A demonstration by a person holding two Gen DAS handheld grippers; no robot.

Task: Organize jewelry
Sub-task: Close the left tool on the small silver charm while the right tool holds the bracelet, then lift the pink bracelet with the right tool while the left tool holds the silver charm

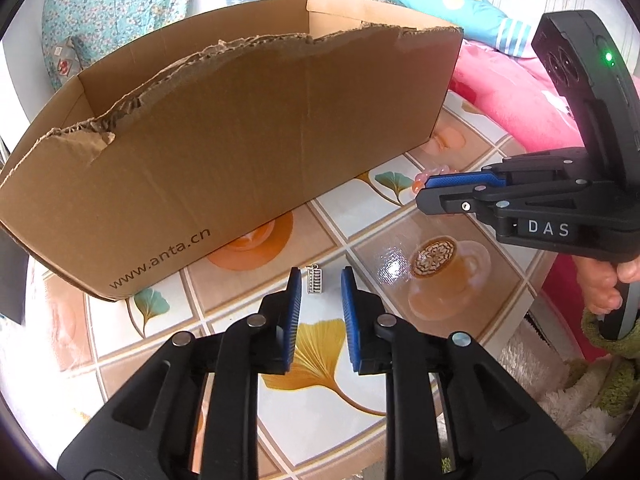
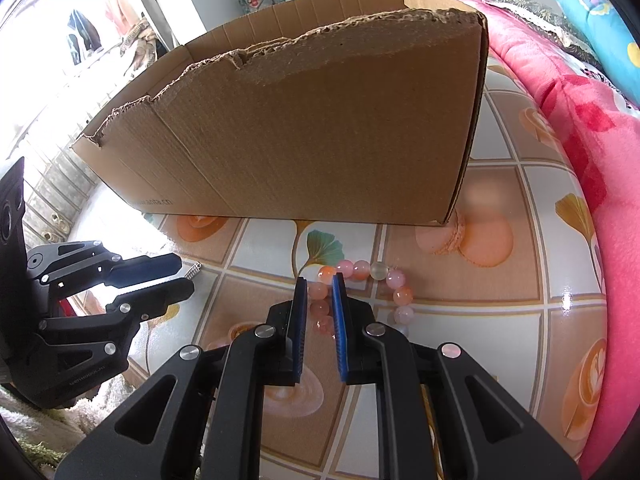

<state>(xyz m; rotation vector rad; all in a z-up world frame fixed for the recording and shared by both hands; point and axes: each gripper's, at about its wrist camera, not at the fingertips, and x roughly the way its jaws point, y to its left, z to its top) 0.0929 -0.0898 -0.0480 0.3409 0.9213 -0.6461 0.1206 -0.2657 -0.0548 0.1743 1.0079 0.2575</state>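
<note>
Two pieces on the table: a small silver pendant (image 1: 315, 279) and a bracelet (image 2: 370, 280) of pink, orange and pale beads, both lying on the patterned tablecloth (image 1: 460, 216), outside the cardboard box (image 1: 240, 140).
Box: stands open-topped on the table just behind both pieces; its inside cannot be seen from either camera, so whether anything is already in it I cannot tell.
Left gripper (image 1: 321, 280): released, its blue pads parted with the pendant lying between the tips; neither pad presses on it.
Right gripper (image 2: 320, 286): clenched nearly to its narrowest, tips down over the left part of the bracelet loop; a bead shows in the slim gap between the pads, so it appears to be pinching the bracelet, which rests on the cloth.
Done so far: nothing visibly stored; both pieces sit in front of the box.
Left to do: by my judgement, close on the pendant, lift both pieces, carry them over the torn front wall and drop them inside.
</note>
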